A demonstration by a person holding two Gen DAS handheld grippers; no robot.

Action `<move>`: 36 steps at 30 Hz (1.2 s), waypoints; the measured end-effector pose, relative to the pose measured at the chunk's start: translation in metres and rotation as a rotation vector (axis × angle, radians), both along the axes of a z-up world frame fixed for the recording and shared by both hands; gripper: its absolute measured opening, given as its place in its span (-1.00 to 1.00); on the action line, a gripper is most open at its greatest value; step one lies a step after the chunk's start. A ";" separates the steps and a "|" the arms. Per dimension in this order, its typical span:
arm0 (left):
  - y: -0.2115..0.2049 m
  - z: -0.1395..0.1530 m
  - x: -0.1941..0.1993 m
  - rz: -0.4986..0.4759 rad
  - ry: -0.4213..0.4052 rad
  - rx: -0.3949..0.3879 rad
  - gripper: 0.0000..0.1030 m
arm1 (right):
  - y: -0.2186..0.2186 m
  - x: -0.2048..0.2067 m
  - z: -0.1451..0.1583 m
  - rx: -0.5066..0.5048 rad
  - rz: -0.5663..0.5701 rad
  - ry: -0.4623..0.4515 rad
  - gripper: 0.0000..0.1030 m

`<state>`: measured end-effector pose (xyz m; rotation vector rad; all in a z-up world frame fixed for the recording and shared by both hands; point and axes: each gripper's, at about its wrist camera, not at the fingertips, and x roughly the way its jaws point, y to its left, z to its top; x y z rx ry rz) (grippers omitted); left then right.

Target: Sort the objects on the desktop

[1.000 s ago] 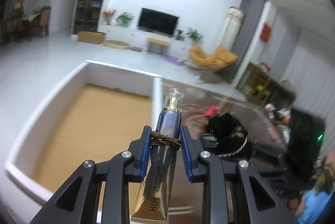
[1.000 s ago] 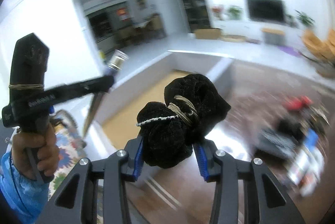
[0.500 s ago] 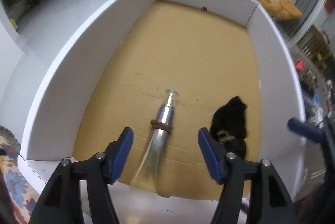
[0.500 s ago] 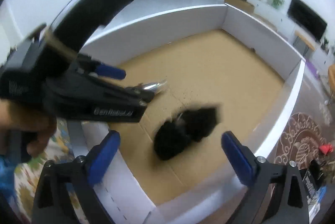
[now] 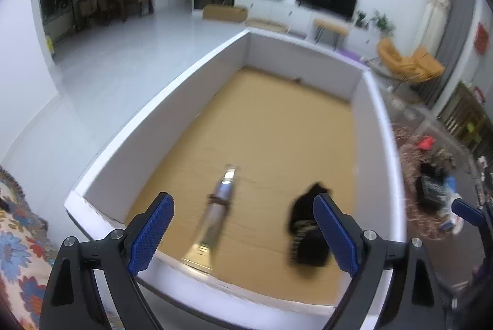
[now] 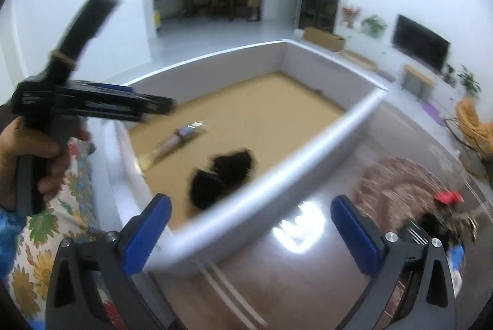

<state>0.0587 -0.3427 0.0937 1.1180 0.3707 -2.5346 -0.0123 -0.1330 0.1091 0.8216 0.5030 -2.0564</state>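
Observation:
A large white-walled box (image 5: 129, 139) with a cardboard floor holds a gold and blue cosmetic tube (image 5: 217, 213) and a black scrunchie (image 5: 303, 225), lying apart near its front wall. Both also show in the right wrist view: the tube (image 6: 172, 142) and the scrunchie (image 6: 222, 179) inside the box (image 6: 277, 173). My left gripper (image 5: 243, 228) is open and empty above the box's front edge. My right gripper (image 6: 251, 231) is open and empty, outside the box over the glossy table. The left gripper's body (image 6: 77, 105) shows at the left of the right wrist view.
Several loose objects, among them a red item (image 6: 448, 197) and dark items (image 5: 431, 185), lie on the table right of the box. A flowered cloth (image 5: 18, 240) lies left of the box. A living room lies beyond.
A second ago each gripper held its object. Both opened, leaving the tube and scrunchie in the box, and have since pulled up and back from it.

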 end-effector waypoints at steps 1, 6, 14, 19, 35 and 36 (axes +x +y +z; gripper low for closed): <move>0.012 0.006 0.008 -0.018 0.032 0.001 0.80 | 0.019 -0.002 0.002 -0.007 -0.026 0.009 1.00; 0.090 0.028 0.006 -0.163 0.133 0.035 0.81 | 0.133 -0.034 -0.008 -0.041 -0.245 0.017 1.00; 0.228 0.030 -0.018 -0.474 0.142 0.109 1.00 | 0.308 -0.093 -0.072 0.087 -0.641 -0.056 1.00; 0.289 -0.036 -0.058 -0.527 0.006 0.133 1.00 | 0.365 -0.120 -0.098 0.118 -0.780 -0.105 1.00; 0.310 -0.125 -0.119 -0.495 -0.101 -0.053 1.00 | 0.383 -0.134 -0.113 0.055 -0.819 -0.164 1.00; 0.311 -0.125 -0.117 -0.497 -0.108 -0.068 1.00 | 0.383 -0.133 -0.113 0.055 -0.819 -0.164 1.00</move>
